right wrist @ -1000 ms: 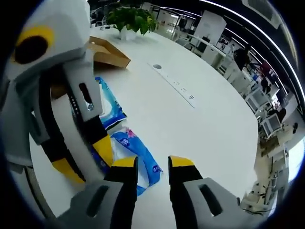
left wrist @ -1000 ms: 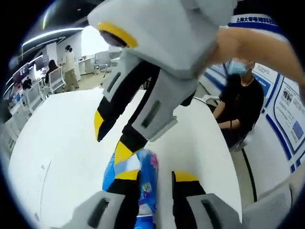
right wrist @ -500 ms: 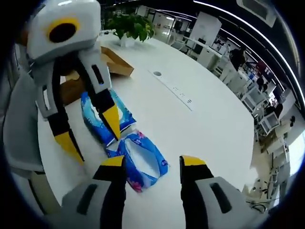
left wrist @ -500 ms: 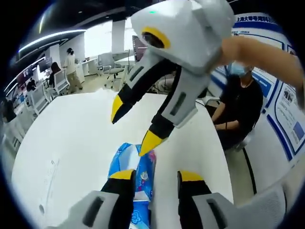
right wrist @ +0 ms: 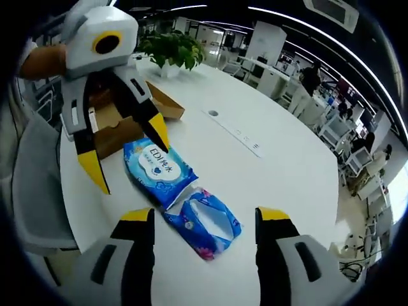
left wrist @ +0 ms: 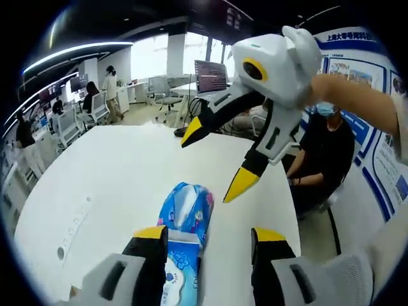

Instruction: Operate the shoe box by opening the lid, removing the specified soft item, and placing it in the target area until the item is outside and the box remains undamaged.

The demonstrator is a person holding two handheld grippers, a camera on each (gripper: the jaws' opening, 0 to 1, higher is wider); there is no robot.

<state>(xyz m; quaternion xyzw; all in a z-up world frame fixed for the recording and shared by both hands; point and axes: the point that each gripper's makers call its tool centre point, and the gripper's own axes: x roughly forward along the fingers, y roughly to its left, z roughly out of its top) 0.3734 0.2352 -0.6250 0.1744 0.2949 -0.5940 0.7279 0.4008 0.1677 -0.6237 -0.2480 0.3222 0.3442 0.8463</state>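
Two blue soft packs lie end to end on the white table (right wrist: 280, 166): a tissue pack (right wrist: 204, 221) (left wrist: 188, 209) and a wet-wipe pack (right wrist: 157, 168) (left wrist: 180, 272). The brown cardboard shoe box (right wrist: 131, 113) stands open behind them. My left gripper (left wrist: 205, 234) is open above the packs, holding nothing; in the right gripper view it hangs over the box edge (right wrist: 127, 158). My right gripper (right wrist: 203, 214) is open above the tissue pack, empty; in the left gripper view it hovers above the table (left wrist: 210, 160).
A potted plant (right wrist: 171, 48) stands at the far end of the table beyond the box. A socket strip (right wrist: 234, 132) is set into the tabletop. A seated person (left wrist: 324, 150) is beside the table. Office chairs and desks fill the background.
Both grippers have lifted up and away from the packs with jaws wider apart. The packs stay on the table, and the wet-wipe pack is now uncovered.
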